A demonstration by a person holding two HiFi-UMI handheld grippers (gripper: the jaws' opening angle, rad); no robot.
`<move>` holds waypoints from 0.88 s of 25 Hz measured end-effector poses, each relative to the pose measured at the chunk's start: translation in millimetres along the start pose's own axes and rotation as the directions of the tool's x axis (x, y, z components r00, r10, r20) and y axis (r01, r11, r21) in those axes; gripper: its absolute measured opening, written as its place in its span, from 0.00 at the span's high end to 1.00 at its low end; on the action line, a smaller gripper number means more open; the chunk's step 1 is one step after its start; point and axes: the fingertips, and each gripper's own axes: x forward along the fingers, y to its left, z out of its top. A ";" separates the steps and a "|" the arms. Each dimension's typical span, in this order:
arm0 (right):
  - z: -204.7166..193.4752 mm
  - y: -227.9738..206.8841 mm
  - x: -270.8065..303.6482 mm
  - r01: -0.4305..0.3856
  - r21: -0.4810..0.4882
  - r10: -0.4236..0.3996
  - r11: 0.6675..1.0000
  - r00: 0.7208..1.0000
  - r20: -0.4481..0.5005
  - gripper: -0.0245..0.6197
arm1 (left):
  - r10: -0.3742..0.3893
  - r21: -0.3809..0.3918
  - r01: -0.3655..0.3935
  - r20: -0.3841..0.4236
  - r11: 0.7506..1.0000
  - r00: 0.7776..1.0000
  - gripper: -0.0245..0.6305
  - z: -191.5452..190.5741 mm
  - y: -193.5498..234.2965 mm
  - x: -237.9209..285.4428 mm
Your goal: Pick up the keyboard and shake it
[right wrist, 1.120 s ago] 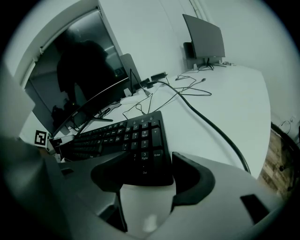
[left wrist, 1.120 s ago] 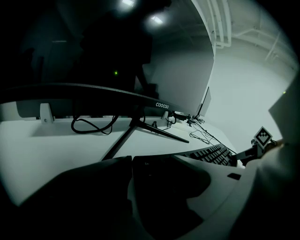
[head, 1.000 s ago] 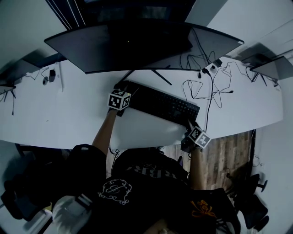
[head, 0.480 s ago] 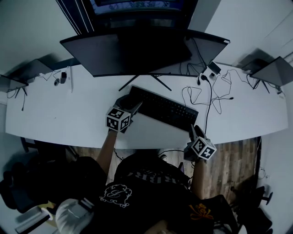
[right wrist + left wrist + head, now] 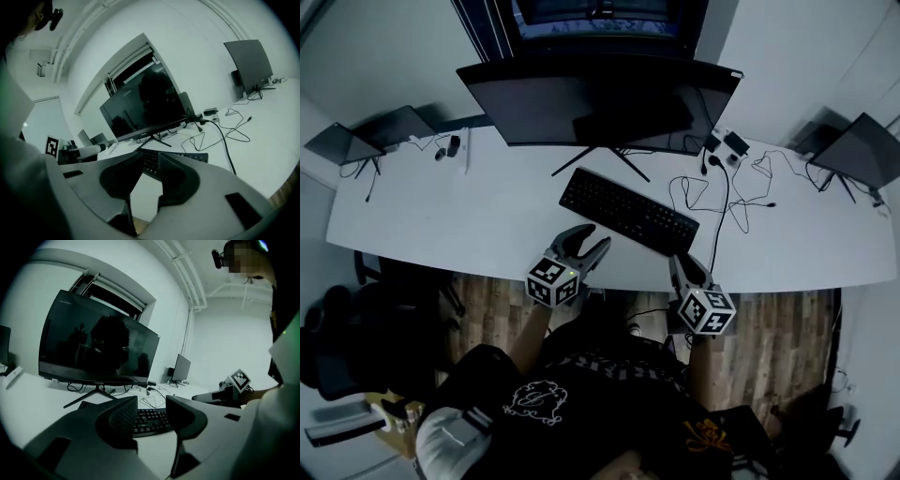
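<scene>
The head view places the left gripper (image 5: 589,241) at the desk's (image 5: 441,225) near edge. Only the left gripper view shows its jaws (image 5: 152,414): apart, closing, with nothing between them. The keyboard (image 5: 628,211) lies flat on the desk before the monitor (image 5: 600,98), clear of both grippers. The left gripper view frames its keys (image 5: 151,419) beyond the gap. The right gripper (image 5: 682,269) hangs just off the desk edge near the keyboard's right end. The right gripper view shows its jaws (image 5: 150,171) nearly together, closing on nothing, with the keyboard (image 5: 193,157) behind. Loose cables (image 5: 727,192) trail to the right.
</scene>
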 end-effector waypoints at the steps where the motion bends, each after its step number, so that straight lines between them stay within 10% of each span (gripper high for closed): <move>1: 0.3 6.7 -8.0 -0.023 -0.017 0.023 1.000 1.000 -0.002 0.79 | 0.002 -0.004 -0.002 0.007 1.000 1.000 0.67 -0.9 -13.9 -5.9; 22: -28.2 91.5 -107.7 -0.213 -0.072 0.215 0.974 0.976 0.018 0.83 | 0.042 0.044 -0.043 0.020 0.998 0.999 0.79 -17.3 -139.7 -106.9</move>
